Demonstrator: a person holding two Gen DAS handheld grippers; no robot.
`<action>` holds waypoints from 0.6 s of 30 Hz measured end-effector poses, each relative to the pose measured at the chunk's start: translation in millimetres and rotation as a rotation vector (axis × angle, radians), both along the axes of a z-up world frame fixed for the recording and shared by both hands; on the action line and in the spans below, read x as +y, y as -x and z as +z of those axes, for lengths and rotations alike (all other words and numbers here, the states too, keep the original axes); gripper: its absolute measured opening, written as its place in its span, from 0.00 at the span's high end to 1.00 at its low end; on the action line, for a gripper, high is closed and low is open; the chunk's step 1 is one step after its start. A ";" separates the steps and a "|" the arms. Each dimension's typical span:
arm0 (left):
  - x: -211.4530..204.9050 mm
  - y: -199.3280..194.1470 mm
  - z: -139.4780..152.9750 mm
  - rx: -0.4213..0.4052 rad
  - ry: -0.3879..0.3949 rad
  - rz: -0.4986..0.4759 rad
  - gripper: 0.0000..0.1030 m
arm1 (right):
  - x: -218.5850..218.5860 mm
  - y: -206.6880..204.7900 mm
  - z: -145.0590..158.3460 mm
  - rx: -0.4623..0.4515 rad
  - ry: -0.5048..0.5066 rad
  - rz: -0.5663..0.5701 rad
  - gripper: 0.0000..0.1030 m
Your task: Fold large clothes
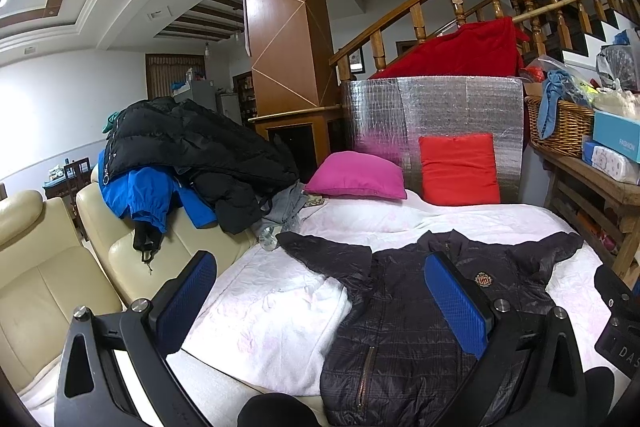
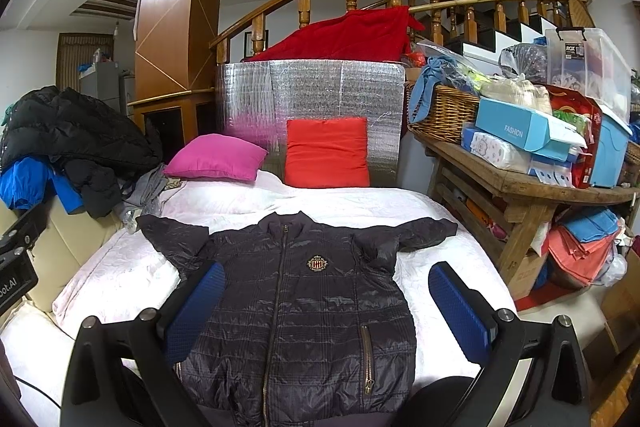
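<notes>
A dark quilted jacket (image 2: 304,311) with a gold chest crest lies flat, front up and zipped, on the white bed cover (image 2: 120,279), sleeves spread out to both sides. It also shows in the left wrist view (image 1: 404,323). My left gripper (image 1: 320,291) is open and empty, hovering above the jacket's left side and the bed cover (image 1: 264,307). My right gripper (image 2: 324,295) is open and empty, hovering above the jacket's lower body. Its blue pads (image 2: 456,303) stand wide apart.
A pink cushion (image 2: 216,157) and a red cushion (image 2: 326,153) lean at the bed's head against a silver foil panel (image 2: 312,87). A pile of black and blue coats (image 1: 188,155) sits on cream sofas (image 1: 48,279) at left. A cluttered wooden table (image 2: 520,183) stands at right.
</notes>
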State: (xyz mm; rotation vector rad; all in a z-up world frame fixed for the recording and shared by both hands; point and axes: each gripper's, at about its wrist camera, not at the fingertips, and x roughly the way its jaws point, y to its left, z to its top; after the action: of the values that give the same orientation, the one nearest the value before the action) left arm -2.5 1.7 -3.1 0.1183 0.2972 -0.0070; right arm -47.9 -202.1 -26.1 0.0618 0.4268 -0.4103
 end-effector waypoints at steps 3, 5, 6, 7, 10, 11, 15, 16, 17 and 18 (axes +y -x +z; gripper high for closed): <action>-0.5 0.1 -0.4 0.000 0.001 0.000 0.00 | 0.3 0.4 -0.2 0.000 0.000 0.000 0.00; -0.9 -0.1 -0.2 0.001 -0.003 0.000 0.00 | 0.6 0.6 -0.3 0.001 0.001 0.001 0.00; -1.7 -0.2 0.1 0.001 -0.004 0.000 0.00 | 0.6 0.7 -0.3 0.001 0.001 0.000 0.00; -1.8 -0.1 0.0 0.002 -0.005 -0.001 0.00 | 0.4 0.7 -0.3 0.000 0.000 0.001 0.00; -2.1 -0.1 0.3 0.002 -0.005 -0.003 0.00 | 1.0 0.5 -0.4 0.000 0.000 0.000 0.00; -2.0 0.0 0.3 0.001 -0.004 -0.003 0.00 | 1.1 0.5 -0.5 0.000 0.000 0.000 0.00; -1.7 -0.1 0.3 0.000 -0.004 -0.003 0.00 | 0.9 0.4 -0.4 0.000 0.001 0.000 0.00; -1.1 0.2 0.2 0.000 -0.003 -0.003 0.00 | 0.9 0.3 -0.3 0.000 0.000 0.000 0.00; -1.1 0.3 0.1 -0.001 -0.002 -0.003 0.00 | 1.4 0.3 -0.4 0.001 0.001 0.000 0.00; -1.3 0.2 0.2 -0.001 -0.002 -0.004 0.00 | 0.8 0.3 -0.3 0.001 0.001 0.000 0.00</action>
State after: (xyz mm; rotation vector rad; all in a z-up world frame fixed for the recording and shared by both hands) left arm -2.7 0.4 -2.9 0.1208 0.2961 -0.0102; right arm -48.3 -201.4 -26.3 0.0607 0.4278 -0.4100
